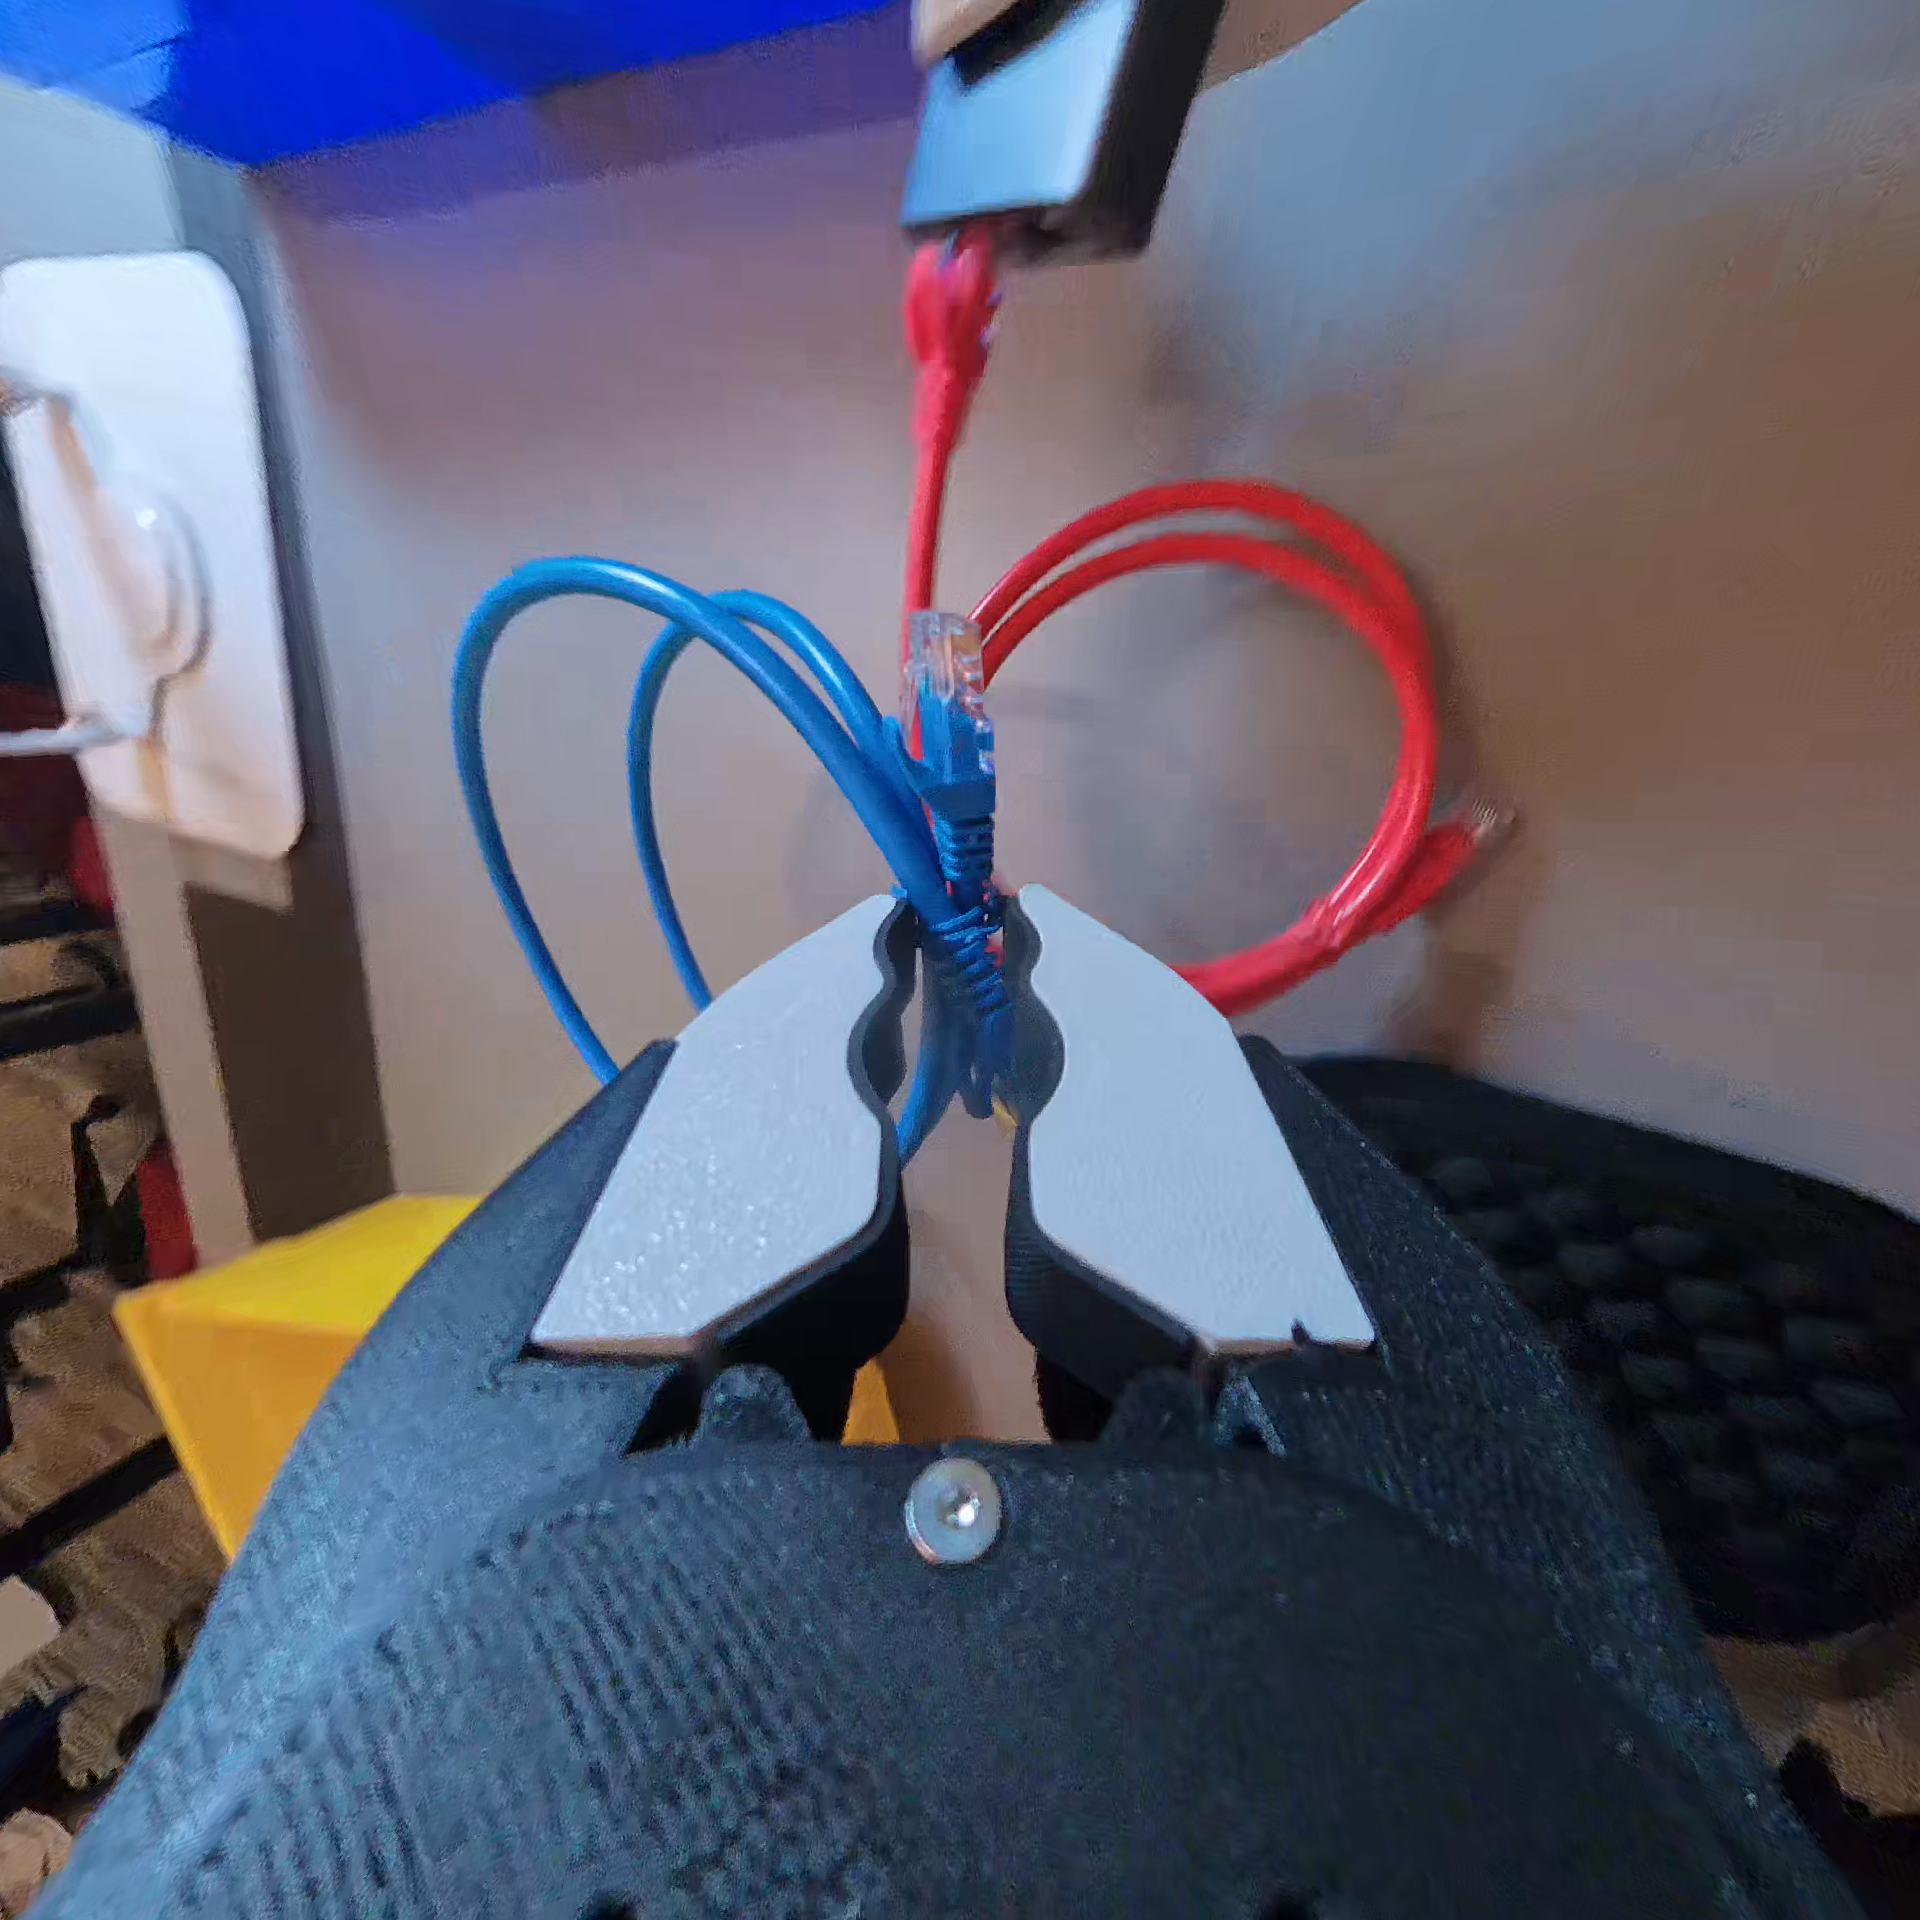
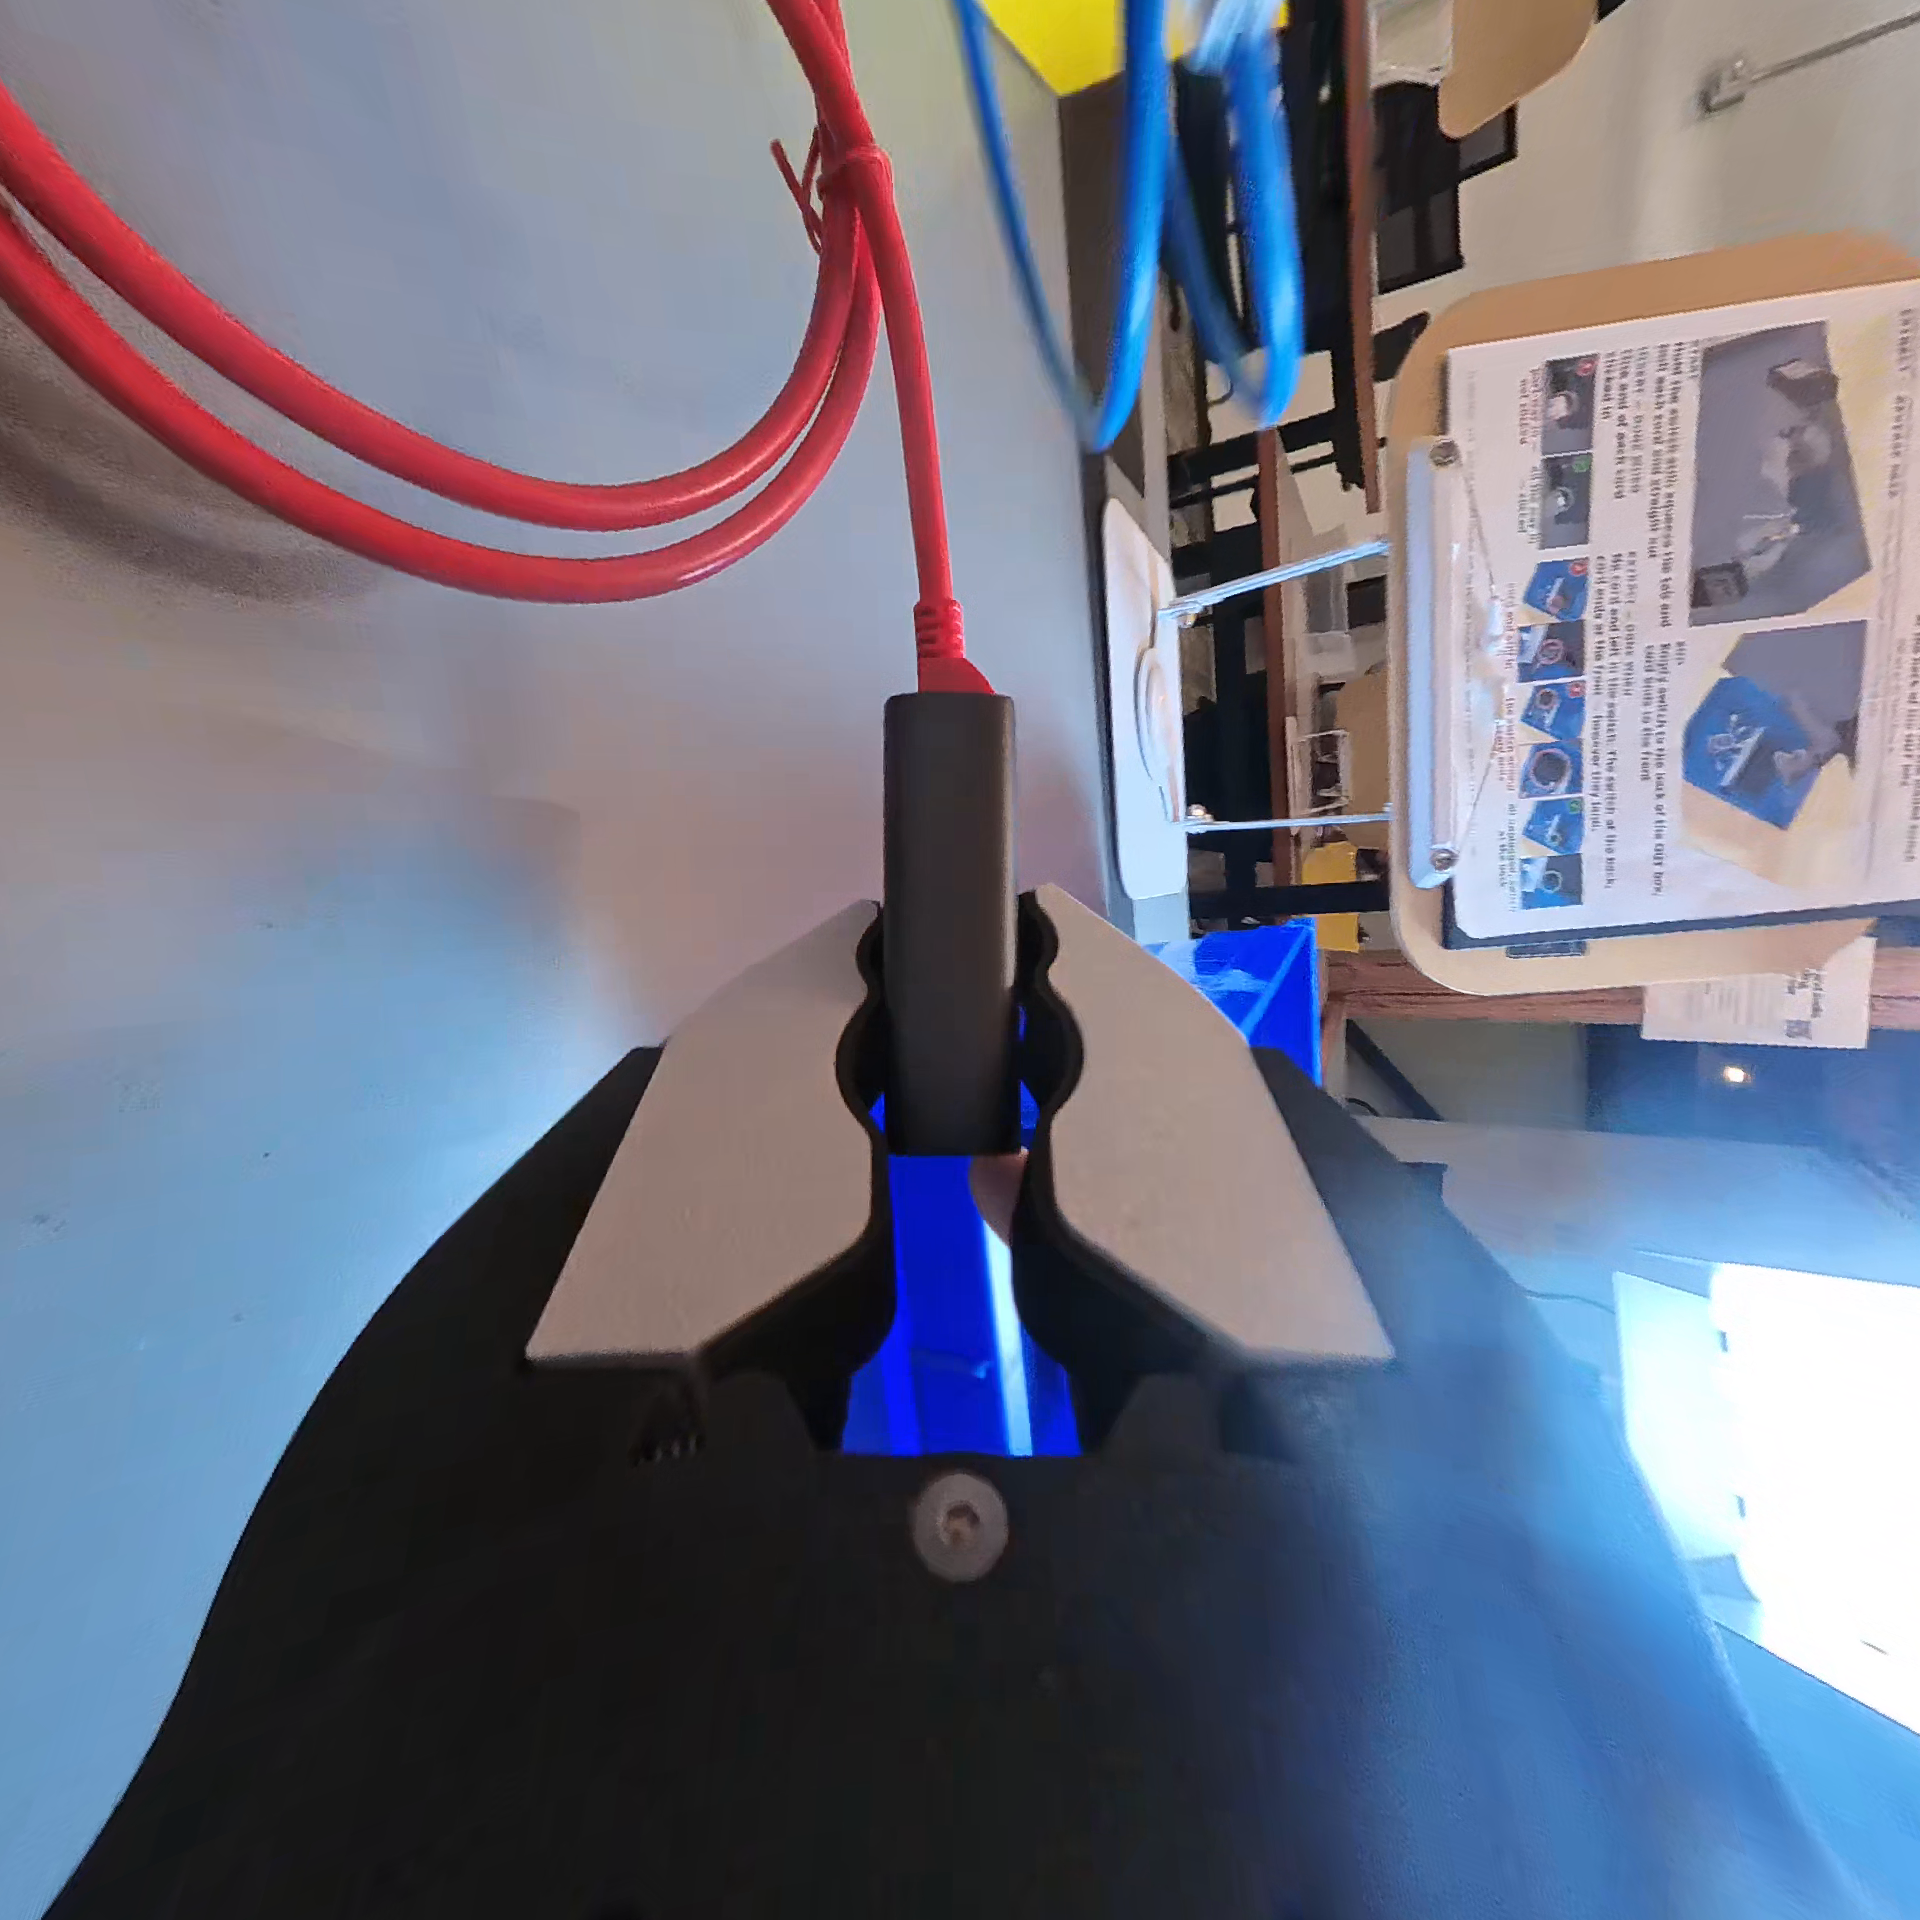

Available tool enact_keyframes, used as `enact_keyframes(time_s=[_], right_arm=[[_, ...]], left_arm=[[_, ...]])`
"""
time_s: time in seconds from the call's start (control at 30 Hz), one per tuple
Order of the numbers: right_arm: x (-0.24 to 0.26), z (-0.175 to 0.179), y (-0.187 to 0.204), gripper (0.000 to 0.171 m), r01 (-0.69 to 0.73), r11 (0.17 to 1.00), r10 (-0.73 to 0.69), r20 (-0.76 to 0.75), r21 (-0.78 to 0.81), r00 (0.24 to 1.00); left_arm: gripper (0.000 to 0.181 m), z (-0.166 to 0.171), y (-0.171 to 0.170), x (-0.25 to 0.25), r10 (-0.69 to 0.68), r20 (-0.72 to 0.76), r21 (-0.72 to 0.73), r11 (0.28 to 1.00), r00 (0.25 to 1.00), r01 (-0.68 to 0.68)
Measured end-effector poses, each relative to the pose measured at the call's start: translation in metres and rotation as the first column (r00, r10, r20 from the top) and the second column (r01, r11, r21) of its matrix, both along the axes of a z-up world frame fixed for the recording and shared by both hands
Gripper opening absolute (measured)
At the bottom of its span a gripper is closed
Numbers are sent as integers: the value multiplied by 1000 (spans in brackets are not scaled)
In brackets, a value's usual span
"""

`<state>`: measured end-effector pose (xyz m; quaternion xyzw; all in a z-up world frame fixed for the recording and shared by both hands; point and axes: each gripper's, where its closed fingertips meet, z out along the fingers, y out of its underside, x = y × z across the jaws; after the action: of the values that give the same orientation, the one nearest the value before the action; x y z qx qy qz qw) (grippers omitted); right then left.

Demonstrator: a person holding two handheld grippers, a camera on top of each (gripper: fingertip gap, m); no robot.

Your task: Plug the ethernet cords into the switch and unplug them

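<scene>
Nearest the left gripper (image 1: 961,925), a yellow bin (image 1: 260,1382) sits low on its left and a dark woven mat (image 1: 1621,1299) on its right; ahead the pale counter (image 1: 644,436) lies bare between the cords, with a blue bin (image 1: 416,62) along its far edge. The fingers (image 1: 748,1122) are drawn narrow, pinching the blue ethernet cord (image 1: 961,831) at its wrapped bundle just behind the boot, its clear plug pointing forward and its loops bulging left. Beyond it, the red ethernet cord (image 1: 1392,665) coils on the counter, one end seated in the black switch (image 1: 1039,114), the other plug lying free to the right.

The right gripper (image 2: 951,925) has its fingers (image 2: 707,1143) clamped narrow on the switch's slim body, the red plug entering its far end. Farther right stands a clipboard (image 2: 1662,623) carrying a printed sheet.
</scene>
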<state>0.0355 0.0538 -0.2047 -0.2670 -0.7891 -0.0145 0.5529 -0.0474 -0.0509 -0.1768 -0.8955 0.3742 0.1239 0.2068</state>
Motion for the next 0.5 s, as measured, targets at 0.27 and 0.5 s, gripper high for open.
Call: enact_keyframes(time_s=[0.27,0.5], right_arm=[[4,-18,-11,22,-73,984,83,58,-165,995],[4,-28,-21,22,-128,960,150,73,-250,986]], left_arm=[[16,-41,36,47,-109,-7,-50,993,994,108],[16,-53,28,50,-132,-25,-108,986,991,128]])
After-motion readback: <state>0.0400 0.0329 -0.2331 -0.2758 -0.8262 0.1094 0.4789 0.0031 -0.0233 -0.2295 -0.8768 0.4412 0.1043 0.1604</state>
